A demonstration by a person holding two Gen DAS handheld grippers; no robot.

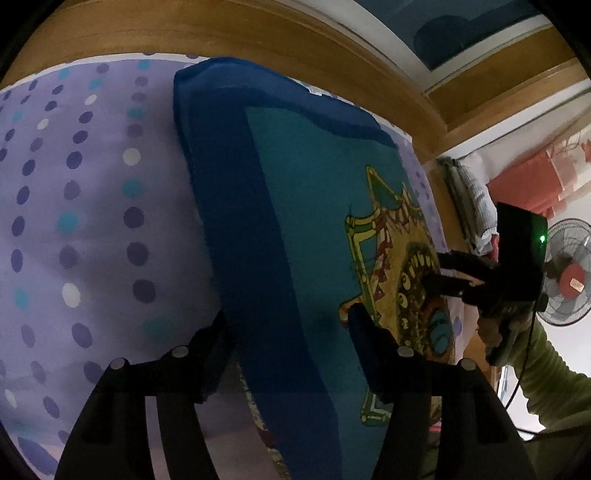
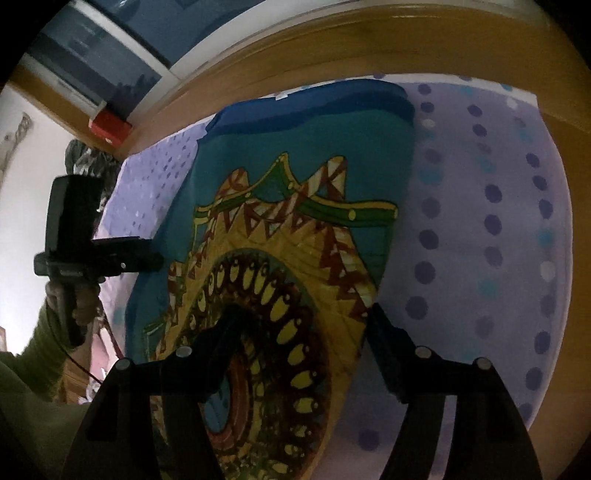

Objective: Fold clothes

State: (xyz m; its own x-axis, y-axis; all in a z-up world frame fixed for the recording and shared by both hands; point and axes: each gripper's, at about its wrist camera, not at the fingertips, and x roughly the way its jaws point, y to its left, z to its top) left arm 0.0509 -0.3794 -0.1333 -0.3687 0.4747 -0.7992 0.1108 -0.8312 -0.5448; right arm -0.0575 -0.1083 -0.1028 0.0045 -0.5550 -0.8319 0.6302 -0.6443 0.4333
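A folded garment (image 1: 295, 206), teal with a dark blue band and a yellow and red print, lies flat on a lilac dotted bedsheet (image 1: 74, 221). My left gripper (image 1: 288, 328) stands open just over the garment's near end, its fingers straddling the blue band. In the right wrist view the printed side of the garment (image 2: 295, 229) fills the middle. My right gripper (image 2: 303, 321) is open above the print, with one finger near the garment's right edge. Each gripper shows in the other's view: the right gripper (image 1: 439, 271) and the left gripper (image 2: 151, 253), both held by hands in green sleeves.
A wooden bed frame (image 1: 258, 33) runs along the far edge of the sheet. A standing fan (image 1: 569, 280) and a red curtain (image 1: 535, 184) are off to the right. A red box (image 2: 110, 127) sits by the frame. Crumpled grey cloth (image 2: 88, 158) lies at the bed's corner.
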